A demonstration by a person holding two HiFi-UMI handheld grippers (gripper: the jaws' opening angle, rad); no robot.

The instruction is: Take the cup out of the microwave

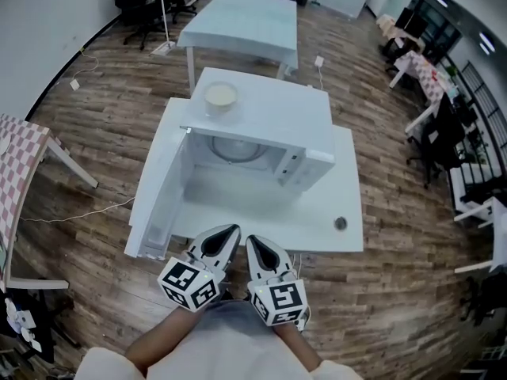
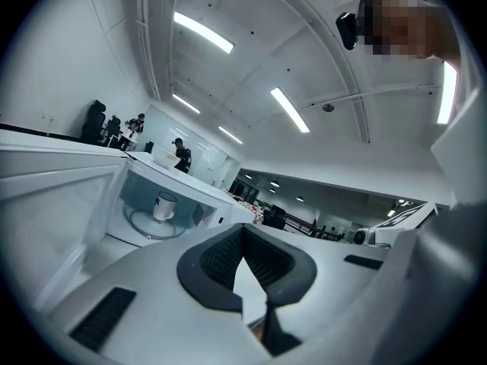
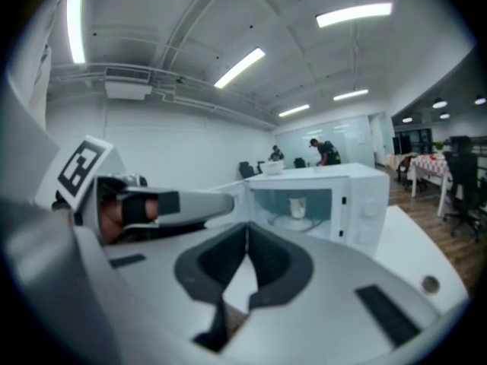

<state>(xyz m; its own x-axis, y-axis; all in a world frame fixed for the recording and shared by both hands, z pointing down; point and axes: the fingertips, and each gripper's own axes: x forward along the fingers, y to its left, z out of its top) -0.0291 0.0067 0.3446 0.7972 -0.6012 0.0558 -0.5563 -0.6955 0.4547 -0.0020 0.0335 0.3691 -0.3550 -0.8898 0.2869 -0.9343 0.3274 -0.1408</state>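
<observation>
A white cup (image 2: 164,205) stands on the glass turntable (image 2: 152,225) inside the open white microwave (image 1: 269,129). The right gripper view also shows the cup (image 3: 297,206) in the cavity. In the head view the cup is hidden under the microwave's top. My left gripper (image 1: 228,232) and right gripper (image 1: 253,241) hover side by side at the table's near edge, well short of the microwave. Both are shut with nothing between their jaws. The left gripper (image 2: 243,229) and the right gripper (image 3: 247,227) point toward the cavity.
The microwave door (image 1: 158,200) hangs open to the left. A cream bowl (image 1: 220,96) sits on top of the microwave. The white table (image 1: 348,176) has a small round hole (image 1: 340,223) at its right. Another table (image 1: 242,18), chairs and floor cables lie beyond.
</observation>
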